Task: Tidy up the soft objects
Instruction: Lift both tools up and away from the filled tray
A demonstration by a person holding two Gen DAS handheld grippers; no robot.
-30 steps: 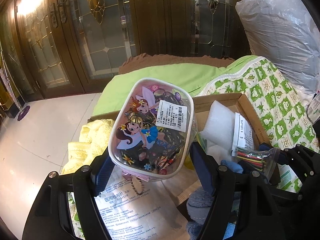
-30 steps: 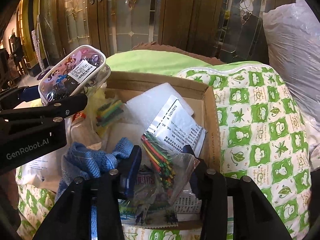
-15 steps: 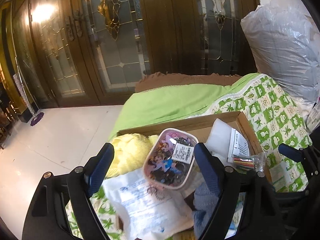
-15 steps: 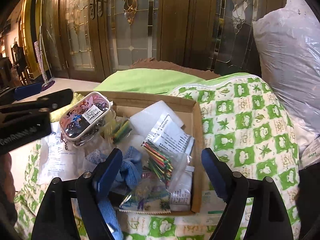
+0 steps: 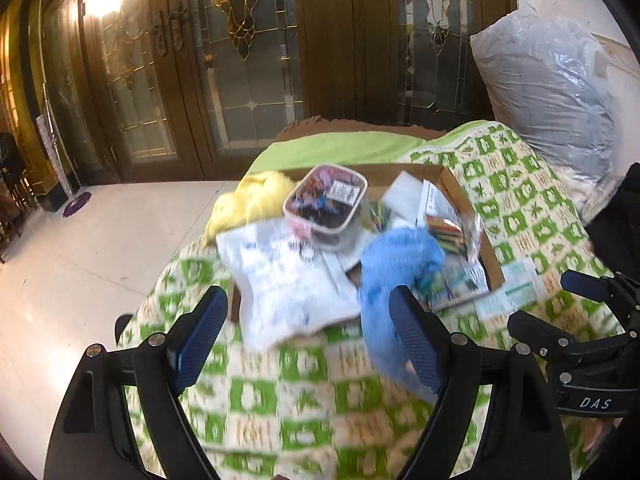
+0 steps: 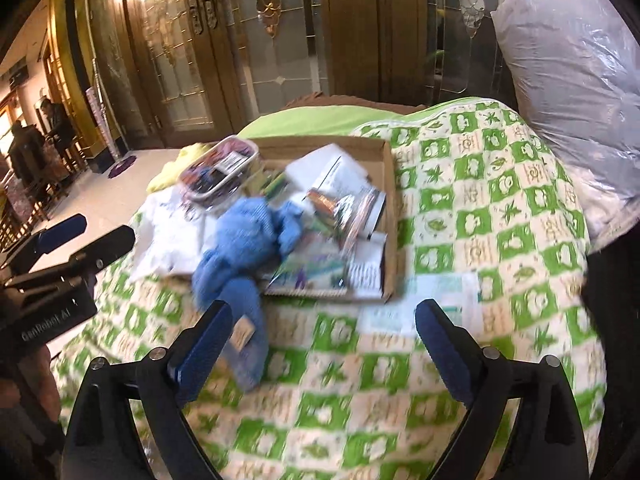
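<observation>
A shallow cardboard box (image 5: 460,196) (image 6: 390,184) lies on the quilt. In it rest a clear-topped cartoon case (image 5: 326,204) (image 6: 218,168), a bag of coloured sticks (image 5: 448,232) (image 6: 348,208) and a white foam pad (image 5: 404,196). A blue knitted cloth (image 5: 400,256) (image 6: 244,232) spills over the box's near edge. A yellow cloth (image 5: 256,200) lies at its far left, and a white printed bag (image 5: 288,284) at its near left. My left gripper (image 5: 308,296) is open and empty, short of the box. My right gripper (image 6: 326,308) is opening its jaws over the quilt with nothing between them.
A green and white patterned quilt (image 6: 480,200) covers the surface, with a plain green sheet (image 5: 340,148) behind it. A big plastic sack (image 5: 552,92) stands at the right. Wooden glass doors (image 5: 248,60) close the back. Pale tiled floor (image 5: 80,260) and distant people (image 6: 36,140) are on the left.
The left gripper let go of the cartoon case, which now lies in the box. The right gripper opened off the bag of coloured sticks. Both pulled back from the box.
</observation>
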